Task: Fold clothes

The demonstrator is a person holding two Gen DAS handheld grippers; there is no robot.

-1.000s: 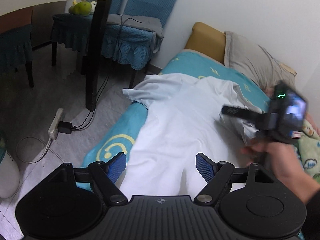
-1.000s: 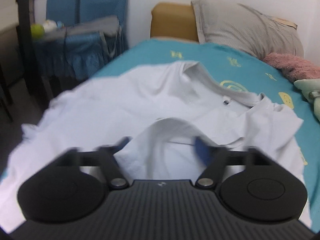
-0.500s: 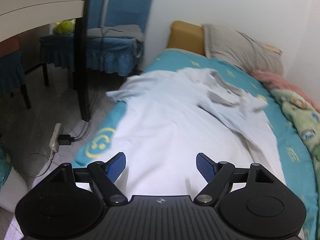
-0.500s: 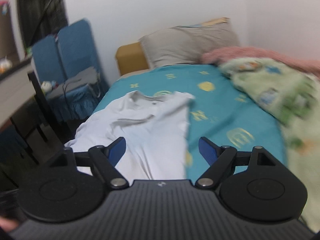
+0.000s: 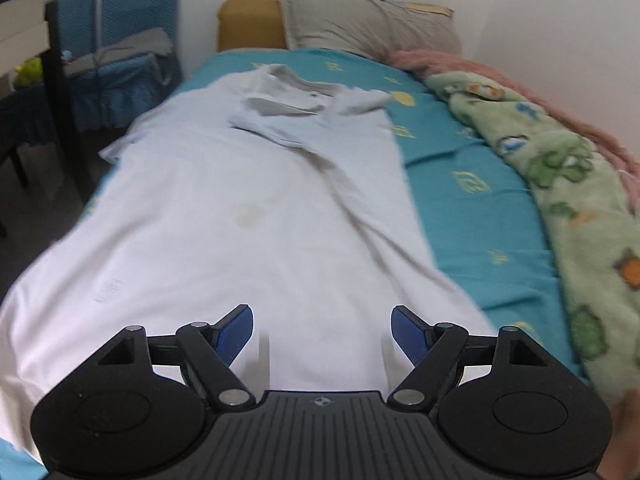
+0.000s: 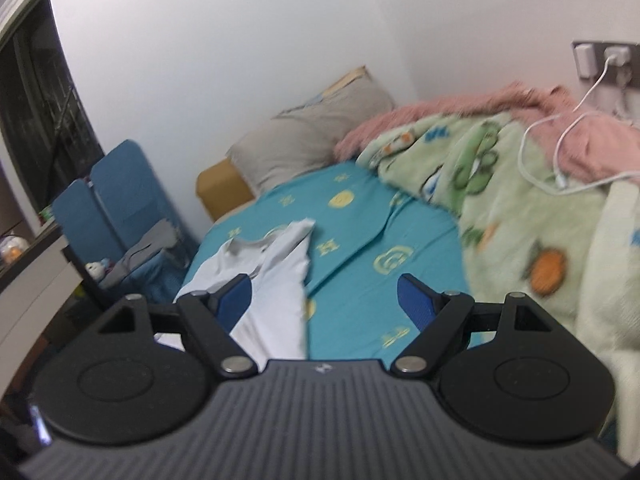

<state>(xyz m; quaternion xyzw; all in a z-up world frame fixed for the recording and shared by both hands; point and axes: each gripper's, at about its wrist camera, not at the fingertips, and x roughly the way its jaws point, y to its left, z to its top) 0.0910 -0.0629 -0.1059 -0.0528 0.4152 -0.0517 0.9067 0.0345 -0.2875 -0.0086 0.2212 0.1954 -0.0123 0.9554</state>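
On the teal bedsheet (image 5: pixel 472 208) a white polo shirt (image 5: pixel 240 208) lies spread lengthwise, its long axis running from the hem near the left gripper (image 5: pixel 322 330) up to the collar (image 5: pixel 288 84), which points toward the grey pillow (image 5: pixel 368 24) at the head of the bed. The shirt lies along the bed's left side and hangs over that edge, well apart from the green blanket (image 5: pixel 560 184) heaped by the wall. One sleeve appears already turned in across the chest; the other side sleeve is spread out at the edge, and the body is unfolded, so most of the folding is judged still ahead. The left gripper's jaws are closing slightly but stand wide above the hem, pressing nothing. The right gripper (image 6: pixel 324 300) is likewise wide open and empty, aimed over sheet and shirt edge.
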